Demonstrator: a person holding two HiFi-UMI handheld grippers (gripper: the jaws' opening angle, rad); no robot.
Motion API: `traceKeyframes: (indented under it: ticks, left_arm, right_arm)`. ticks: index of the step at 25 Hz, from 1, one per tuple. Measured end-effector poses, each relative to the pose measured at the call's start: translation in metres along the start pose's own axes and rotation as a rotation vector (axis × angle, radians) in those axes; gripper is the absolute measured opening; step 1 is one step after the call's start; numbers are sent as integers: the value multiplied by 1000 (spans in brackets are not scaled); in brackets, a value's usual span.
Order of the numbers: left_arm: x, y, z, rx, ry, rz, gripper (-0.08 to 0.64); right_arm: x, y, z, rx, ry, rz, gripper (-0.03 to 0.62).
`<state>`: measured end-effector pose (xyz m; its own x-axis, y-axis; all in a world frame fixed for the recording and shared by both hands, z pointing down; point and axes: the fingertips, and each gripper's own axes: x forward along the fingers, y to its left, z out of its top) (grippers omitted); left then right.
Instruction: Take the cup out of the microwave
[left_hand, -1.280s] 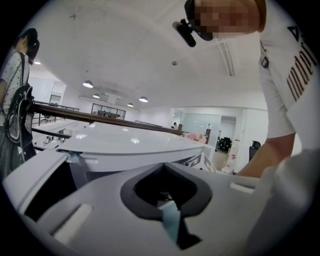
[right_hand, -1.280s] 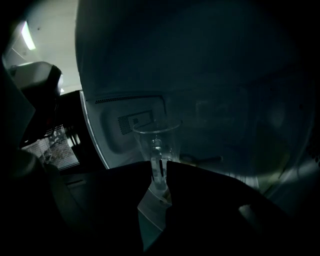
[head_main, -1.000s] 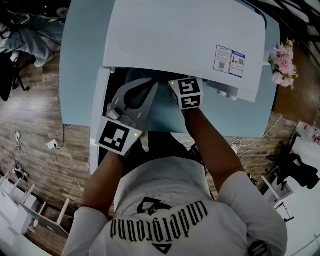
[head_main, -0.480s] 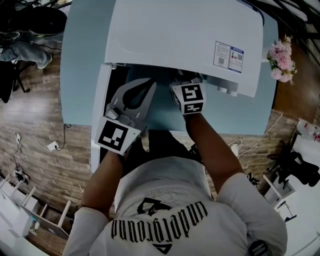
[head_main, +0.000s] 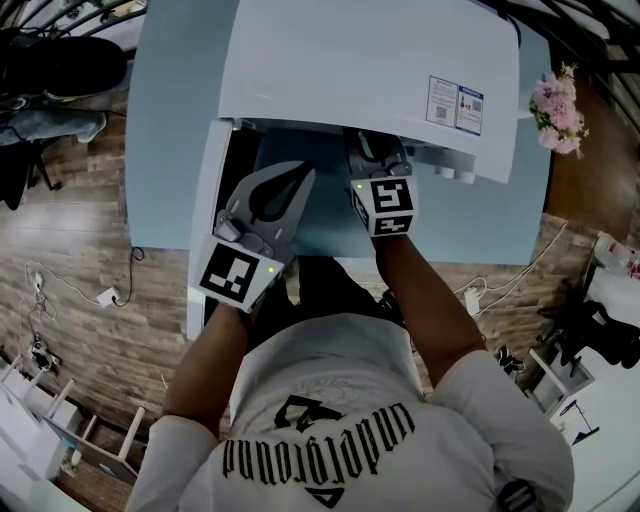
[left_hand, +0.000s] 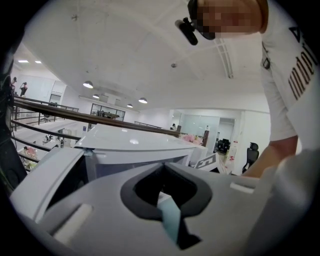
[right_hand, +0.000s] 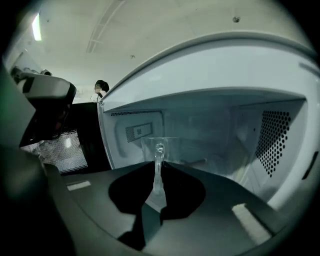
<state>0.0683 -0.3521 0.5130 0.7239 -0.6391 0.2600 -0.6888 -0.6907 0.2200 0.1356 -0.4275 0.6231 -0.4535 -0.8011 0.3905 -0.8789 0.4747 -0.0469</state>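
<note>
A clear glass cup (right_hand: 160, 146) with a handle stands in the mouth of the white microwave (head_main: 370, 70); its cavity (right_hand: 215, 125) lies open behind it. In the right gripper view my right gripper (right_hand: 159, 169) has the cup's handle between its tips, and the jaws are closing on it. From the head view the right gripper (head_main: 375, 152) reaches under the microwave's top edge, which hides the cup. My left gripper (head_main: 302, 173) hangs in front of the opening with its tips together and nothing in them; its own view shows the left gripper (left_hand: 162, 166) aimed at the microwave's front.
The microwave door (head_main: 205, 230) stands swung open at the left, its mesh window (right_hand: 65, 150) close beside my right gripper. The microwave sits on a light blue table (head_main: 170, 120). Pink flowers (head_main: 558, 110) stand at the table's right edge. Wooden floor surrounds it.
My right gripper has drawn back from the microwave toward the person, so more of its jaws show below the top edge. The left gripper has stayed put.
</note>
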Motion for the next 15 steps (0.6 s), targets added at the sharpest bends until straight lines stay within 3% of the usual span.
traceKeyframes:
  ticks: [15]
  left_arm:
    - [-18,-19,7,20,-18,-34,49]
  right_arm:
    - [-42,14,6,-1,-31,-19,31]
